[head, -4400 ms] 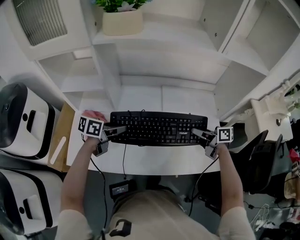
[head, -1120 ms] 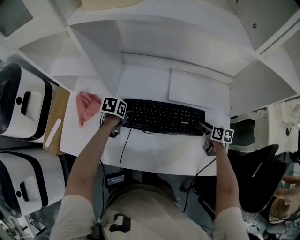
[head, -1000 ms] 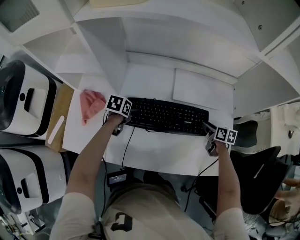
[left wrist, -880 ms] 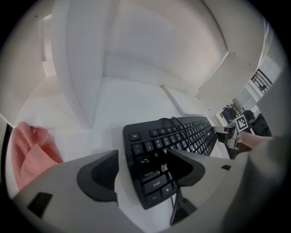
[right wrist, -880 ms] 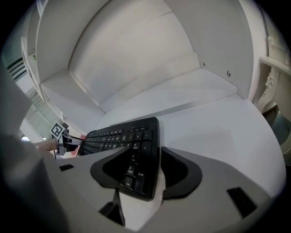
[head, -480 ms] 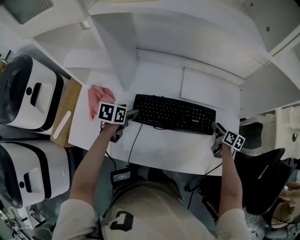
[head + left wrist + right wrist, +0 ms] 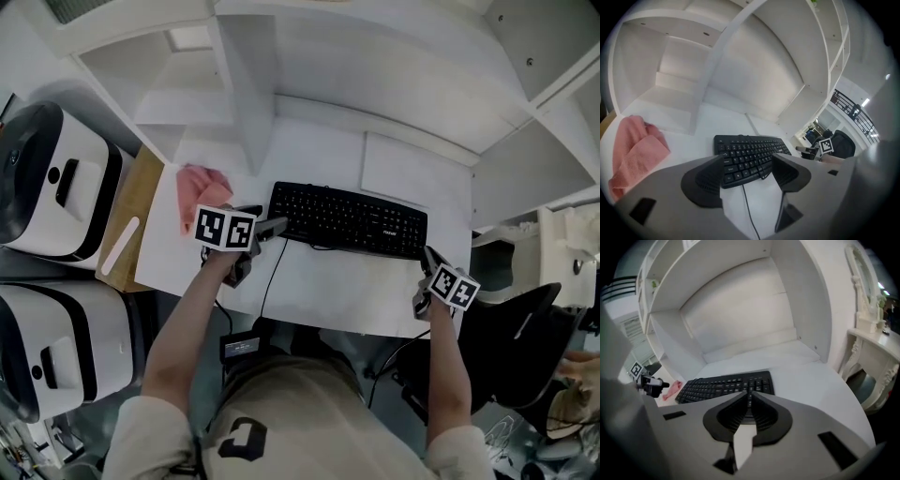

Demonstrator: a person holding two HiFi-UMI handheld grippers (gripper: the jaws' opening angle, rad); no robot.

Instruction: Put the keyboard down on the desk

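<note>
lying flat on the white desk [image 7: 328, 281] in the head view, the black plastic keyboard [image 7: 349, 219] sits between the left gripper [image 7: 267, 228], just off its left end, and the right gripper [image 7: 427, 255], by its right corner. the left gripper view shows jaws spread wide around bare desk and the thin black cable [image 7: 749, 206]; a second ago they straddled the keyboard's end. the right gripper view shows jaws pressed together on nothing, pulled back likewise. let go, the keyboard rests where the task wants it.
</note>
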